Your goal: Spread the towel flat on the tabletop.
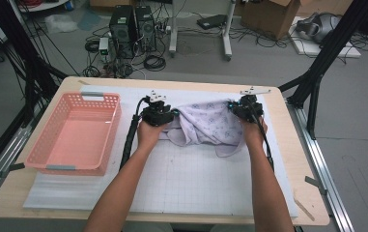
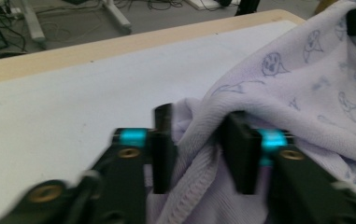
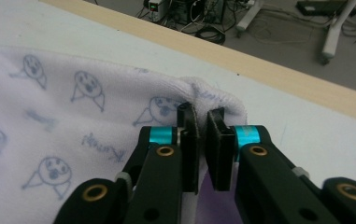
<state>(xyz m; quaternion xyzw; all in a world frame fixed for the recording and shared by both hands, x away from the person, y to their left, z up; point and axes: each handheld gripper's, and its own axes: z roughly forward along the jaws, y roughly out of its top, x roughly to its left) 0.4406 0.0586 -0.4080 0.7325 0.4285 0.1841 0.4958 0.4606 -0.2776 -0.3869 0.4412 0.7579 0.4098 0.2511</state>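
Your right gripper (image 3: 202,140) has its jaws clenched on the pale lilac printed knit garment (image 1: 205,123) at centre frame on the worktop (image 1: 181,179), your left gripper (image 2: 199,149) stands released around its hem.

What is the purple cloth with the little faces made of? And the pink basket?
The cloth looks like soft knitted fabric, probably cotton jersey: fine ribs and a stitched hem show in the left gripper view, and it drapes in folds. The finish is matte, printed with small drawings. The basket looks like molded plastic: smooth, slightly glossy, evenly pink, with neat rows of holes in its walls.
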